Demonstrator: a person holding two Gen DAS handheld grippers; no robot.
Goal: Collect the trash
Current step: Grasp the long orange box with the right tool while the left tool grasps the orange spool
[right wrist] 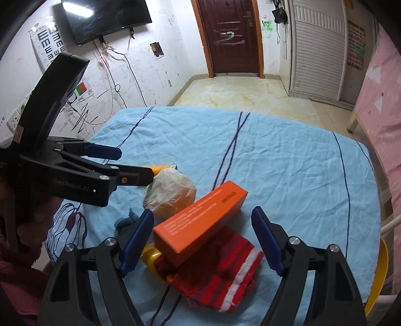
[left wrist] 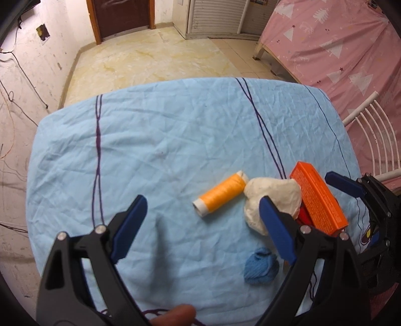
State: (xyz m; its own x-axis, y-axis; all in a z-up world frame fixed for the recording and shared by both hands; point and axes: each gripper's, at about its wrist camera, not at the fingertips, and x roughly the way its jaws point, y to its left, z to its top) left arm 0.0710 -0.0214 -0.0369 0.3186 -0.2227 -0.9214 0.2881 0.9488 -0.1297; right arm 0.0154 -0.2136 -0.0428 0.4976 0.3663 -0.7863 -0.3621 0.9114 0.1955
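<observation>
Orange box: lay tilted on red knit, touching white wad.
Right gripper: wide, straddled box.
Left gripper: wide, empty.
Advice: close squarely across box's long sides.

Table cover: light blue cloth, creased, dark thin stripes.
Door: dark brown, far wall, closed.
Television: wall-mounted, far left, screen dark.
Eye chart: left of television.
Bed sheet: pink, white tree print, right side.
Louvred cabinet: white, right of door.
</observation>
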